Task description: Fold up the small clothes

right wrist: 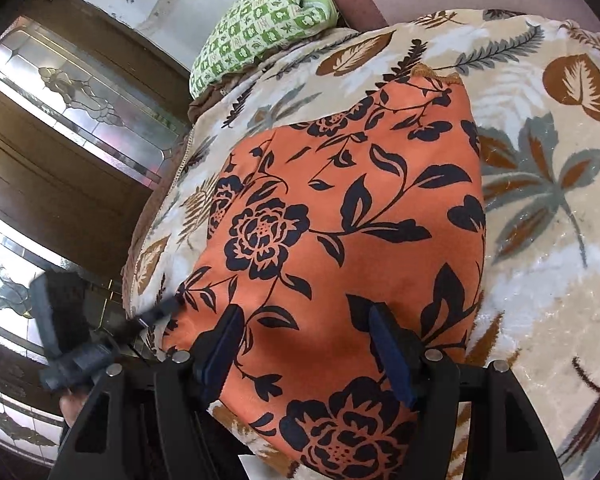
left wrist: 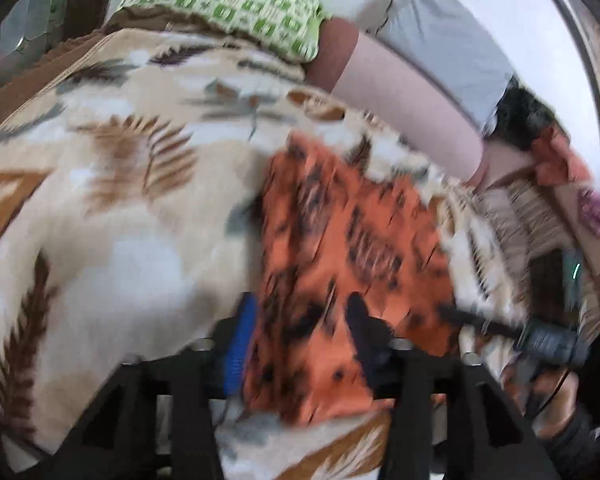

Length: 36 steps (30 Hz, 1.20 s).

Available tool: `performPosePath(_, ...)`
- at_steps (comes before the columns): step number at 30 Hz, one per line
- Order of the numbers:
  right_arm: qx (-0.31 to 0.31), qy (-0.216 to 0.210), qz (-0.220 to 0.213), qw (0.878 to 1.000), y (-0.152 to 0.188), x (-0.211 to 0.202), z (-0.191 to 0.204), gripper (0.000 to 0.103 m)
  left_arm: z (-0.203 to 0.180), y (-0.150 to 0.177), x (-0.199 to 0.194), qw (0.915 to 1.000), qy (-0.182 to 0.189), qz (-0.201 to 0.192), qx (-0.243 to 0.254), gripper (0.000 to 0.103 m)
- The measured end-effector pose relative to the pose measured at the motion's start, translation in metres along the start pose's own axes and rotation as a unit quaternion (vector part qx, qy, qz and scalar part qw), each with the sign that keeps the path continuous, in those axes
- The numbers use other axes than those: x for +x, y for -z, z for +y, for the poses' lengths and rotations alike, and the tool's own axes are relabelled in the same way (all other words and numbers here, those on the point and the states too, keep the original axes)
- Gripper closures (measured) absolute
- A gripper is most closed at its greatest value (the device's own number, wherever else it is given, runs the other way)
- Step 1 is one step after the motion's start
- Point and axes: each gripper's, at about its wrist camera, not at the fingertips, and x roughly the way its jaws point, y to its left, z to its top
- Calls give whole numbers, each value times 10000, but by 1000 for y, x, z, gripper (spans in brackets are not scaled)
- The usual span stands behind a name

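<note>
Lying flat on a leaf-patterned blanket [right wrist: 540,184], the orange cloth with dark floral print [right wrist: 340,208] fills the middle of the right wrist view and sits just ahead of both grippers. At the far left of that view, dark wooden doors with leaded glass panels [right wrist: 80,92] stand beside the bed. Lower left, the left gripper [right wrist: 156,314] reaches in toward the cloth's near-left edge, blurred, with part of a hand [right wrist: 70,402] under its body; whether its tip touches the fabric cannot be told here. Further back, a green and white checked pillow [right wrist: 260,20] rests at the blanket's far edge.

Centre frame, the right gripper [right wrist: 306,344] hovers over the near part of the cloth, its jaws spread wide with the blue pads apart and nothing between them. To the right, the blanket shows brown and grey leaves on cream.

The left wrist view is heavily motion-blurred. The blanket [left wrist: 120,200] covers the left and centre, the checked pillow [left wrist: 228,4] lies at the top, and the orange cloth [left wrist: 340,240] runs from the middle down between the fingers of the left gripper [left wrist: 296,332], whose jaws stand apart; the blur hides whether either pad touches fabric. At the lower right, the right gripper [left wrist: 456,316] points in toward the cloth's edge, and a pale bolster [left wrist: 412,104] lies along the upper right.
</note>
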Motion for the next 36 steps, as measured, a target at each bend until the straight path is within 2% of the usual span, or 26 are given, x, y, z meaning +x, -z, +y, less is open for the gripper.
performPosePath(5,75,-94,-53,9999,1,-1,-3,33,-15,-58,52,9994,18,259,238,53)
performPosePath(6,109,-128,-60,9998,1,-2,-5,33,-17,-66,67,9988,-103,404,275,60)
performPosePath(7,137,-158,-71,9998,1,-2,-6,33,-15,-71,82,9975,-252,594,290,77)
performPosePath(8,155,-182,-78,9997,1,-2,-7,33,-12,-75,98,9951,-458,797,354,82)
performPosePath(12,154,-245,-77,9996,0,-1,-7,33,-8,-85,116,9904,-885,815,683,81)
performPosePath(14,112,-248,-57,9996,0,0,-6,33,-9,-86,116,9891,-933,831,777,80)
performPosePath(17,215,-387,-104,9990,-2,-12,-9,33,-14,-81,94,9915,-786,591,846,77)
performPosePath(18,260,-441,-178,9985,-2,-17,-11,30,-15,-78,81,9937,-673,403,804,71)
performPosePath(19,314,-466,-340,9978,-3,-29,-15,25,-12,-73,68,9959,-472,260,727,53)
performPosePath(21,395,-306,-591,9970,-6,-44,-27,16,-7,-62,53,9982,-192,230,514,33)
performPosePath(23,635,-178,-689,9954,-11,-49,-45,14,-3,-50,46,9989,91,273,375,33)
performPosePath(26,1220,-425,-623,9897,-20,-40,-75,14,-4,-36,53,9981,336,487,187,33)
performPosePath(29,1528,-556,-169,9866,-28,-8,-89,14,-1,-26,78,9946,296,986,-88,33)
performPosePath(30,1576,-605,-39,9856,-29,2,-90,14,1,-22,83,9939,310,1040,-190,33)
performPosePath(32,1423,-686,84,9874,-32,12,-83,16,-1,-20,81,9951,289,933,-163,40)
performPosePath(33,1300,-704,81,9890,-33,13,-79,25,-3,-19,82,9948,246,981,-133,49)
performPosePath(34,1148,-547,106,9918,-33,15,-72,30,-6,-20,82,9948,183,1003,-57,57)
performPosePath(35,1053,-361,138,9937,-32,17,-69,35,-11,-20,82,9948,135,1009,29,61)
performPosePath(36,1044,-257,182,9940,-31,19,-68,47,-15,-20,81,9950,58,995,84,66)
